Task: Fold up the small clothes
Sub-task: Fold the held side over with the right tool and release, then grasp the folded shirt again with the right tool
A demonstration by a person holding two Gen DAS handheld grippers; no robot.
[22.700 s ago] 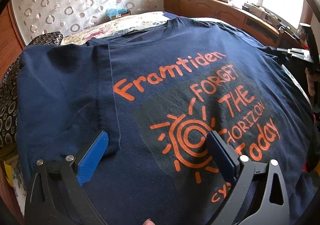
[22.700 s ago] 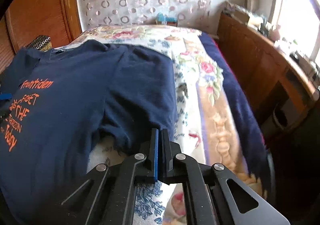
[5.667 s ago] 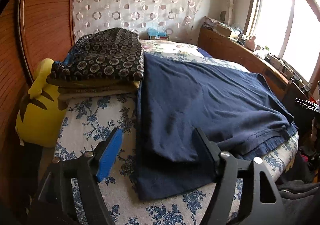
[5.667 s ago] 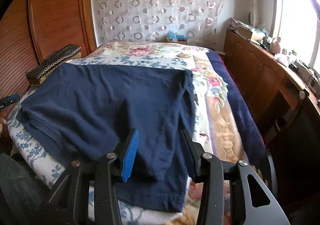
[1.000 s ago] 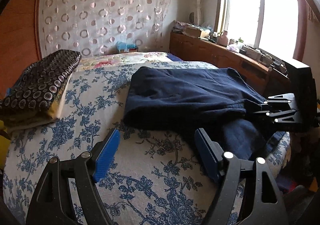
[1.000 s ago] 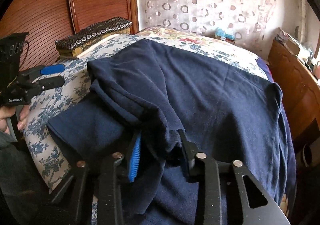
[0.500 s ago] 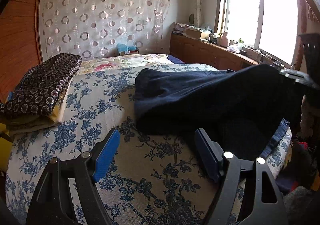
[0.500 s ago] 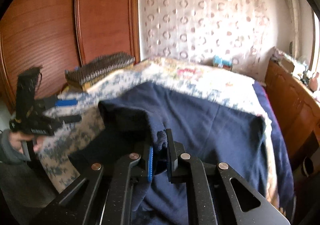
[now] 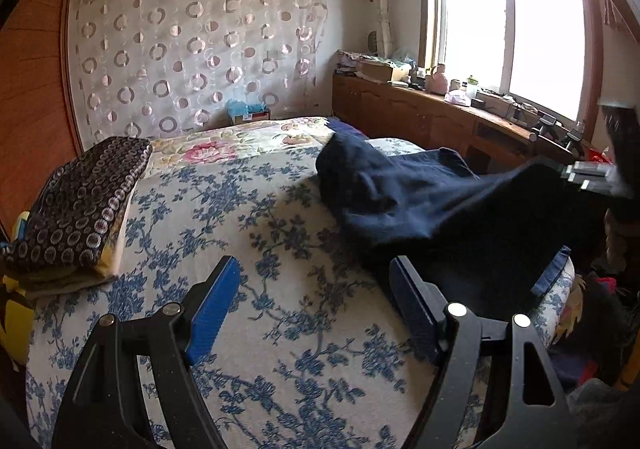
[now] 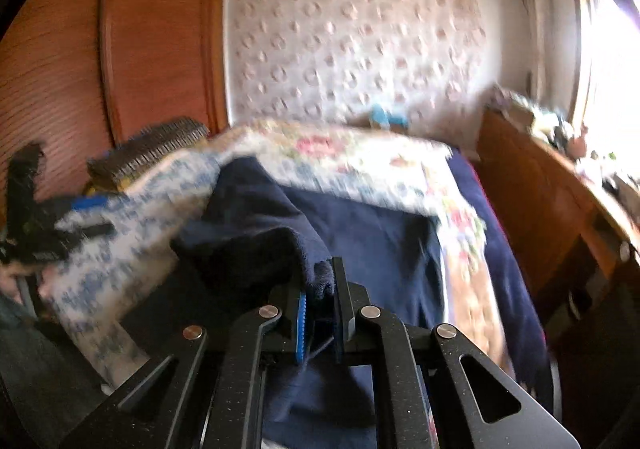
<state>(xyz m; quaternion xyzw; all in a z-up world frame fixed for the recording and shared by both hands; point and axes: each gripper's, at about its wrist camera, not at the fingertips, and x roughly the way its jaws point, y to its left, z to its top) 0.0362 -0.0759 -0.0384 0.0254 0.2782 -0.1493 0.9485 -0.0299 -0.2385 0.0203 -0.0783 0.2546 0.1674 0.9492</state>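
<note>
Right wrist view: dark navy shirt (image 10: 360, 249), bunched, lifted edge pinched tight in right tool (image 10: 320, 309); left tool (image 9: 316, 305) spread, empty.

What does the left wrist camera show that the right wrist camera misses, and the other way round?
Only the left view shows the left hand-held gripper close up, open and empty above the flowered bedspread, and the bright window in full. Only the right view shows the right hand-held gripper shut on a bunched fold of the navy shirt, its jaws having just closed. Both show the shirt, the bed and the dotted curtain.
</note>
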